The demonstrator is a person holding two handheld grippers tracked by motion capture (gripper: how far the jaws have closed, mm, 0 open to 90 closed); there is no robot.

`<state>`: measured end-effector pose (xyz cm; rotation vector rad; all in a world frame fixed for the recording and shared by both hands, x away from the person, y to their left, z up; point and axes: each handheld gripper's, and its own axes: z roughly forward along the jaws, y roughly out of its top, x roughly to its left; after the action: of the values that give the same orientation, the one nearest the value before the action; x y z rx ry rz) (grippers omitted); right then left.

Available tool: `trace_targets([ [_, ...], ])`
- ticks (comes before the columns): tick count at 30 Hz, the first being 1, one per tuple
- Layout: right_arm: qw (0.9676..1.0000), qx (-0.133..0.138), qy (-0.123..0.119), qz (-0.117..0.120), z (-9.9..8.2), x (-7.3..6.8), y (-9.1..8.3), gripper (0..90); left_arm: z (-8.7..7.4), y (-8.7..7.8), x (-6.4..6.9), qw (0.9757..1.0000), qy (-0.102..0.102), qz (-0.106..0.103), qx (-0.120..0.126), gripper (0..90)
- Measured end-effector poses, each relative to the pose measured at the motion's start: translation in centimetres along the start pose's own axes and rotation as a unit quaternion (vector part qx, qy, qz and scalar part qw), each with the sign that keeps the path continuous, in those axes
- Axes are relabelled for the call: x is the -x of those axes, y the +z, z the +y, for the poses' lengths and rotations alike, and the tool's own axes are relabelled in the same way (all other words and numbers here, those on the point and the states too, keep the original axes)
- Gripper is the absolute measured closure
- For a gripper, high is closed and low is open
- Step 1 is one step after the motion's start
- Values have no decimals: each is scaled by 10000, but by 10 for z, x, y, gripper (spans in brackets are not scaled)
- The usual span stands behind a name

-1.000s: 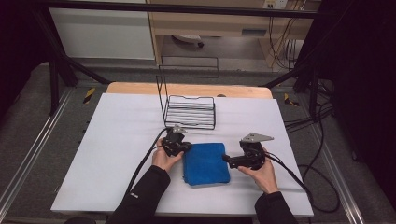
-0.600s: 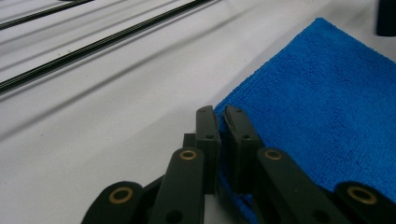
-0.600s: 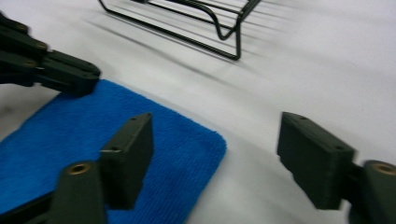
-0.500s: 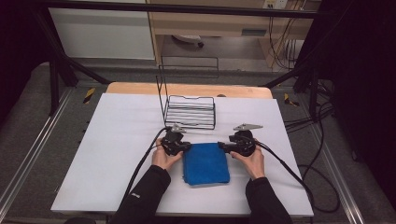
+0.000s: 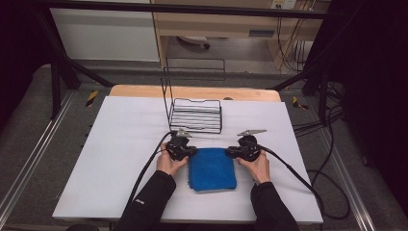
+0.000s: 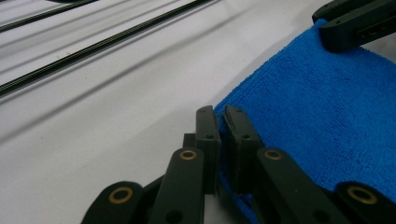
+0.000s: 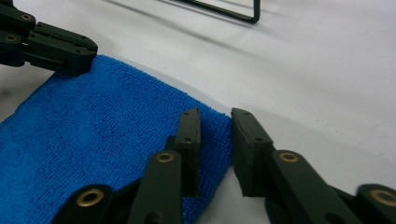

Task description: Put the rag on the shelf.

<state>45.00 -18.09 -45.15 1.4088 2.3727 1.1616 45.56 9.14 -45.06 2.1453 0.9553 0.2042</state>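
A folded blue towel [image 5: 212,168] lies flat on the white table [image 5: 110,154] between the person's two hands. My left gripper [image 5: 191,152] sits at the towel's far left corner, and in the left gripper view [image 6: 220,114] its jaws are shut on the cloth edge [image 6: 303,112]. My right gripper [image 5: 231,153] is at the far right corner. Its jaws [image 7: 215,116] have just been closing, and the towel's corner [image 7: 116,135] fills the narrow gap between them, touching both pads. Each gripper view also shows the other gripper's jaws resting on the towel's opposite corner.
A black wire basket [image 5: 195,114] stands upright on the table just beyond the towel. Black cables trail from both grippers toward the table's front and right side. The table's wooden far edge [image 5: 192,91] lies behind the basket.
The right hand has moved left and slightly forward to the towel's far right corner, and its jaws went from wide to nearly closed. The left hand and the towel stayed put.
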Motion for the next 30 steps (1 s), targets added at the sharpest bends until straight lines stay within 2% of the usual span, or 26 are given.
trace_targets([
  [5, 9998, -82, 138, 97, 1, 0, -1, 844, -1, 0, -2, 10000, -30, -70, 37, 847],
  [8, 9996, -128, 191, 150, 3, 1, -3, 857, 0, -1, -1, 10000, -17, -28, 32, 851],
  [13, 9994, -47, 249, 226, 5, 0, -10, 862, 0, -5, -1, 9999, -96, -87, 77, 859],
  [20, 9993, 257, 69, 259, 6, -6, -27, 863, 5, -23, 6, 9990, 59, -134, 421, 860],
  [30, 9976, 602, -169, 289, 6, -18, -51, 864, 8, -42, 15, 9974, 139, -176, 680, 860],
])
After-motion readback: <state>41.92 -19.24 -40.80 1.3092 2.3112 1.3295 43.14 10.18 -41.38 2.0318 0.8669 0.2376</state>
